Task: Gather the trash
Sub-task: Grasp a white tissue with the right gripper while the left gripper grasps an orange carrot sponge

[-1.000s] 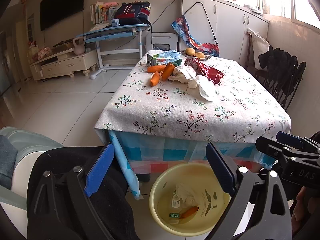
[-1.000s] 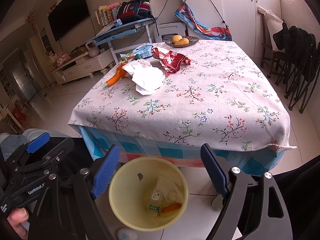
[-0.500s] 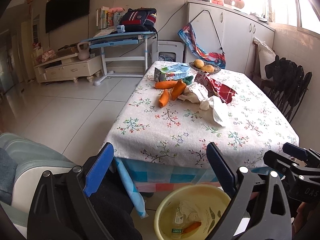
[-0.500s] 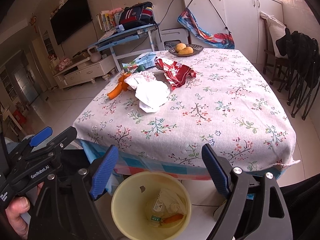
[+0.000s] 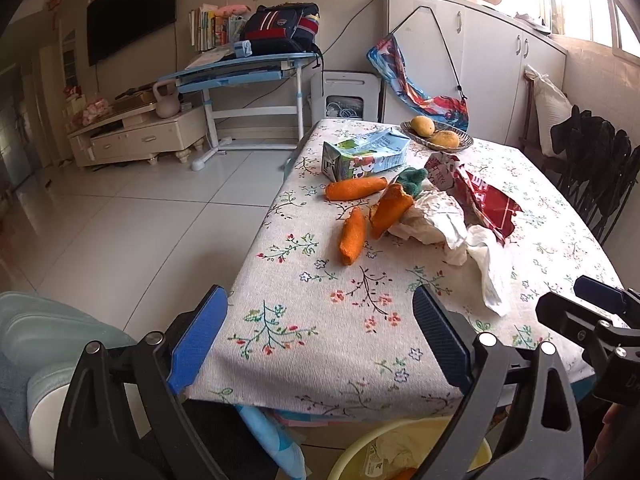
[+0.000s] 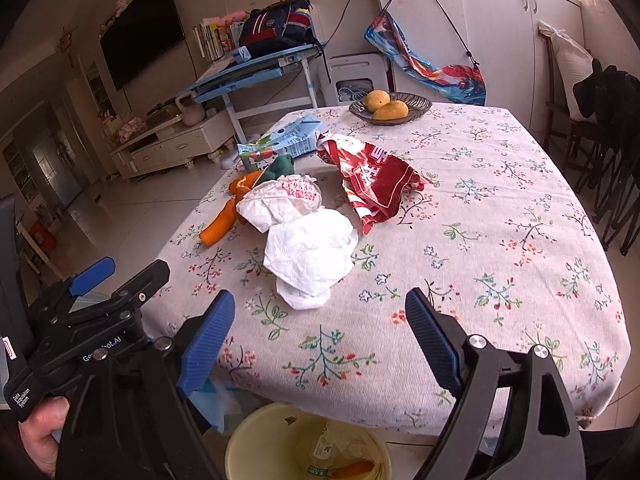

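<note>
Both tongs hang over the near edge of the table (image 6: 520, 184), each with its blue-padded jaws spread wide and nothing between them. The right gripper (image 6: 320, 340) points toward the white crumpled paper (image 6: 310, 252), which lies on the floral cloth a little beyond its fingertips. The left gripper (image 5: 320, 340) faces the bare cloth short of the orange carrot pieces (image 5: 354, 236); from the right wrist view it shows at the lower left, gripped by a hand (image 6: 42, 432).

Further out sits the heap of trash: a second crumpled wrapper with red print (image 6: 290, 196) touching the white paper, a torn red packet (image 6: 378, 180) just beside it, a green scrap (image 6: 282, 166) and a flattened milk carton (image 5: 366, 156) behind the carrots. A dish of yellow fruit (image 6: 390, 110) stands at the far edge.

Below the table's near edge is a yellow bin (image 6: 308, 444), holding what looks like a small bottle, paper and an orange piece, though the grippers partly hide it.
</note>
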`<state>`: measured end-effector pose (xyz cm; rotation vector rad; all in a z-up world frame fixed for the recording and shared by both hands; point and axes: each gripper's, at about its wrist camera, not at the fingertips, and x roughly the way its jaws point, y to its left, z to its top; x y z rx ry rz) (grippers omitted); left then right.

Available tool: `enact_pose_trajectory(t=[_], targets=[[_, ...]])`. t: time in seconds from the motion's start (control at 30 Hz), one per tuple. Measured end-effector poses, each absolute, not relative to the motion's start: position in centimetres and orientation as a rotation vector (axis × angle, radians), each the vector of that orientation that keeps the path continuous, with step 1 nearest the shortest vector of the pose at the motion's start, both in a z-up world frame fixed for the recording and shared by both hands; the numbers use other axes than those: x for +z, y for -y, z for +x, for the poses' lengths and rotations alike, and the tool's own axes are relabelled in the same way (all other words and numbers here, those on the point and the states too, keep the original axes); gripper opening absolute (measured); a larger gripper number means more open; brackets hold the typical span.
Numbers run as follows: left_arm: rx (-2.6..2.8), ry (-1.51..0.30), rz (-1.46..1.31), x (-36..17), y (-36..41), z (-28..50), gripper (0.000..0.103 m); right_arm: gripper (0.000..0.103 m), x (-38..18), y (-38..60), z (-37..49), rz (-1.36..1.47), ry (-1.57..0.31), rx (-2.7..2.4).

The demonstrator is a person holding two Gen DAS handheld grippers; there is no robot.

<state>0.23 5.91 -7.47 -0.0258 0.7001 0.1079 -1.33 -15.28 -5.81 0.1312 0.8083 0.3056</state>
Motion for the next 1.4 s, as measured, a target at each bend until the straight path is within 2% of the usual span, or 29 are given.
enact_pose_trajectory(t=[0.4,0.53,0.63,0.67,0.73,0.77,0.8,0.87,0.93,1.0,1.13,1.4], targets=[[0.06,-0.781,0.023,-9.0,-5.4,6.5,0.09,0.083,-8.6,13.5,4.5,0.08,-0.893,0.303],[0.056,-0.817,0.061,-9.8,-4.9,8.6,0.09,0.065,-8.9,13.8,5.0,0.076,-0.905,0.305],[0.058,-0.834,0.078,-10.2,-4.7,9.9,0.09,0.044,-8.8,14.0,5.2,0.065,-0.911,0.31],[0.058,-0.837,0.083,-10.4,-4.5,10.3,0.087,0.036,-8.8,14.1,5.4,0.069,-0.916,0.314],[0.049,-0.853,0.089,-10.7,-4.5,10.9,0.08,0.027,-8.8,14.5,5.4,0.078,-0.928,0.322],[0.04,-0.864,0.084,-10.9,-4.5,11.1,0.071,0.021,-8.8,14.6,5.4,0.084,-0.933,0.328],[0.03,-0.876,0.079,-11.0,-4.5,11.4,0.063,0.02,-8.7,14.8,5.2,0.089,-0.938,0.335],[0.012,-0.875,0.067,-11.1,-4.5,11.6,0.055,0.017,-8.5,15.1,4.7,0.098,-0.939,0.345],[-0.013,-0.874,0.061,-11.1,-4.3,11.5,0.033,0.016,-8.3,15.4,4.2,0.116,-0.945,0.357],[-0.027,-0.876,0.063,-11.0,-4.1,11.3,0.019,0.016,-8.1,15.8,3.7,0.144,-0.949,0.367],[-0.043,-0.887,0.034,-10.8,-4.5,10.2,0.016,0.016,-7.3,16.5,2.4,0.18,-0.943,0.383],[-0.049,-0.821,0.009,-8.9,-4.7,5.3,0.015,0.016,-6.3,17.2,-0.6,0.222,-0.924,0.413]])
